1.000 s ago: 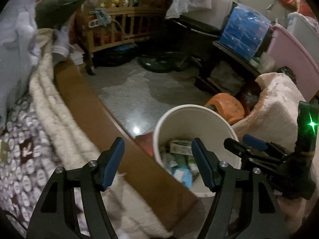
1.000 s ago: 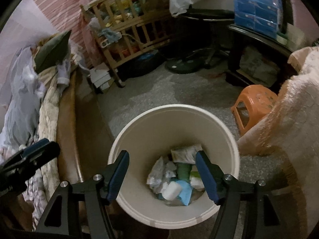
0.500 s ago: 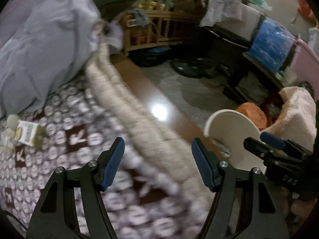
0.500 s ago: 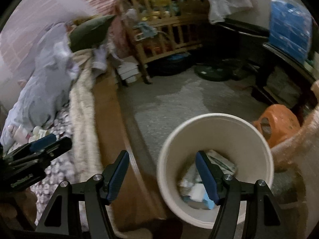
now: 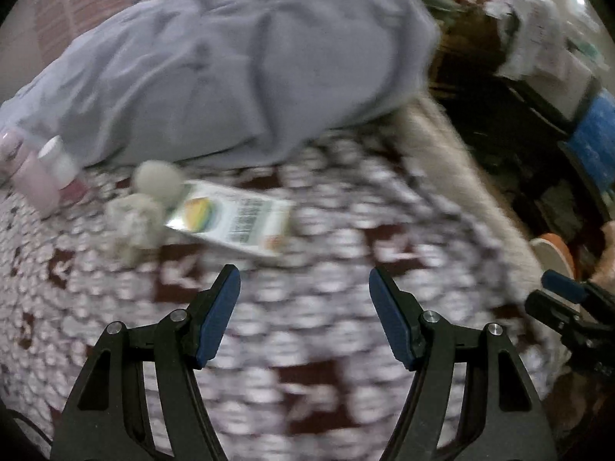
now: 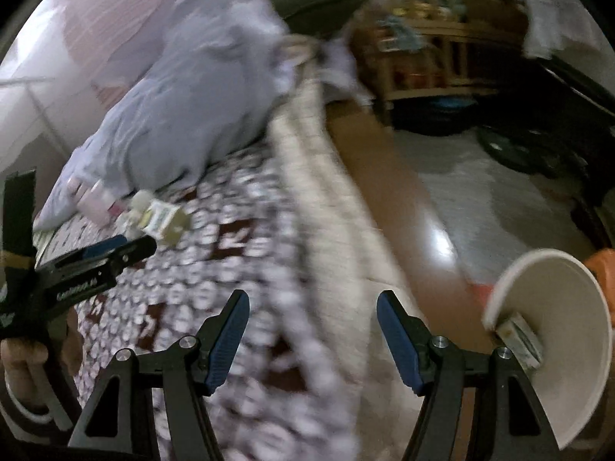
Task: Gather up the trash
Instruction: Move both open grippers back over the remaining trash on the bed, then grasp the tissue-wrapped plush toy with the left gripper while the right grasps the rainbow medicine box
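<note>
A flattened white carton with coloured print lies on the patterned bed cover, next to crumpled tissue wads and a pink bottle with a white cap. My left gripper is open and empty, just short of the carton. The carton also shows in the right wrist view. My right gripper is open and empty above the bed's edge. The white trash bin stands on the floor at the right, with trash inside.
A grey-blue quilt is heaped behind the trash. A beige blanket edge and brown bed frame run beside the floor. A wooden crib and dark furniture stand across the room.
Both grippers swung left from over the bin to the bed. The carton and tissues are now close in front of the left gripper. The bin has slid to the right edge.
</note>
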A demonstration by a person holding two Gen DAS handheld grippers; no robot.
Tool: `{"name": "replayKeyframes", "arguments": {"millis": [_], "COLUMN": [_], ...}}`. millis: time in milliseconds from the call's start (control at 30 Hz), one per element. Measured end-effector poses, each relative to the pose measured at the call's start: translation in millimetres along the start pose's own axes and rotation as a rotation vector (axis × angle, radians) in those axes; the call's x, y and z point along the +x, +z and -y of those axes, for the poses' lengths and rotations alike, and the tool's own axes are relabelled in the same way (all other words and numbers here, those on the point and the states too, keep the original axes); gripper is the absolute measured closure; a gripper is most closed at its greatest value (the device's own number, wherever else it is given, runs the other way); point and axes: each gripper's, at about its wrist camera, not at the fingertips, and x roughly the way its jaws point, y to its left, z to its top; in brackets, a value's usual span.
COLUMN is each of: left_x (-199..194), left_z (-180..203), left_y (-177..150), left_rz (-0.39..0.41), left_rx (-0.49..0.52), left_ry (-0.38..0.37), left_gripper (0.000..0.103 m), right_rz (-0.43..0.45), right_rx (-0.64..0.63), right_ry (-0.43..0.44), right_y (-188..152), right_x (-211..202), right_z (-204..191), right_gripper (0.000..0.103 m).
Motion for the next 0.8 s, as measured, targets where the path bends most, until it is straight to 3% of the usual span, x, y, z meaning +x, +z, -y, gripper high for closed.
{"name": "replayKeyframes", "arguments": {"millis": [200,433,600,633,800], "left_x": [8.3,13.1,22.3,25.7,40.3], "left_z": [-62.5,-120.8,-154.9,-160.0,-178.4], "left_y": [-0.7,6.8,17.5,20.1,30.6], "left_rz": [-0.036,-0.042,-0.049,-0.052,-0.054], "left_rx": [-0.057,-0.093,-0.093,-0.091,-0.084], "left_ry": [0.053,0.043,0.023,0.018,-0.015], "left_gripper": [0.034,0.034,0.034,0.034,0.034], "right_rz": [-0.066,-0.095,-0.074,-0.074,-0.147], "right_rx": [-0.124,-0.302,-0.480,-0.508,-0.665], "right_ry": [0.079,0.165,0.187,0.186,0.163], "right_y": [19.4,52.3,76.0,79.2,83.3], "right_x": [47.0,98.9,128.3,132.7,175.9], "right_z": [-57.7,-126.5,-177.8,-182.4,-206.4], "right_gripper": [0.036,0.036,0.035,0.030,0.025]}}
